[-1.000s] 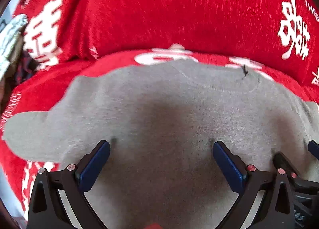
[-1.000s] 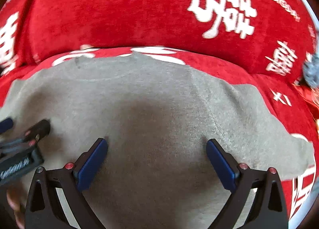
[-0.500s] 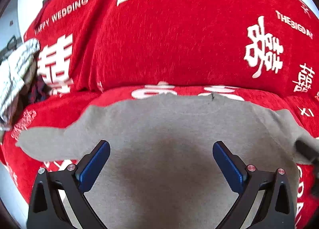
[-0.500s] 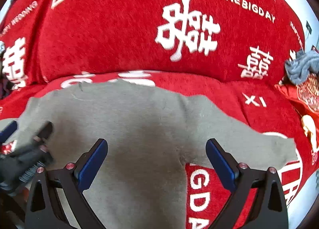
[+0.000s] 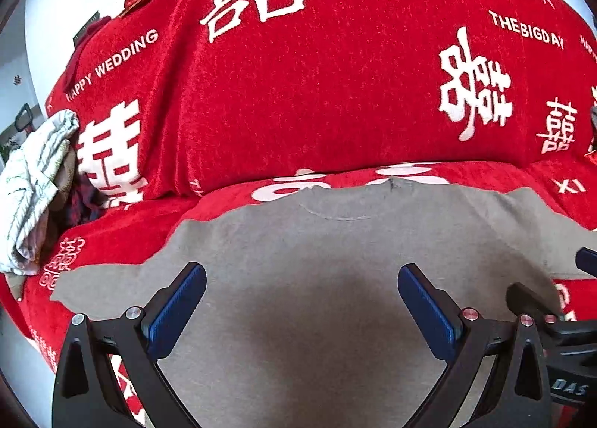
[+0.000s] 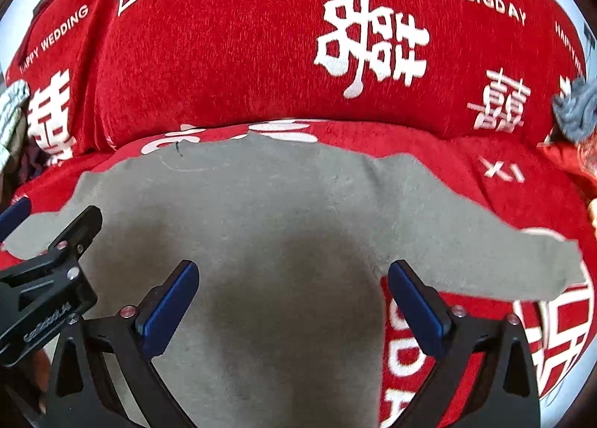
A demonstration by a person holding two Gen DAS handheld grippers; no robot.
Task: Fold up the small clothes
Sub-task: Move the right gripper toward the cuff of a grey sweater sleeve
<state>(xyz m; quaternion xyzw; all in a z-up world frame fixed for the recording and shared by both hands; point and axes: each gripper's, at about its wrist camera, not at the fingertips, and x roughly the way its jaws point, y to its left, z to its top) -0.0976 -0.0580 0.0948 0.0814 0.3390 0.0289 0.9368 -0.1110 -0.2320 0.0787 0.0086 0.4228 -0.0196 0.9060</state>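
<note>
A small grey T-shirt lies flat on a red sofa seat, neckline toward the backrest and sleeves spread to both sides. It also shows in the right wrist view. My left gripper is open and empty above the shirt's body. My right gripper is open and empty above the shirt's right side, its right finger over the edge below the right sleeve. Each gripper shows at the edge of the other's view.
The red sofa cover with white wedding print rises as a backrest behind the shirt. A pile of light clothes lies at the left end of the seat. A grey-blue garment sits at the right end.
Both grippers have pulled back and up from the shirt. More of the backrest and both sleeves now show. Both grippers stayed open.
</note>
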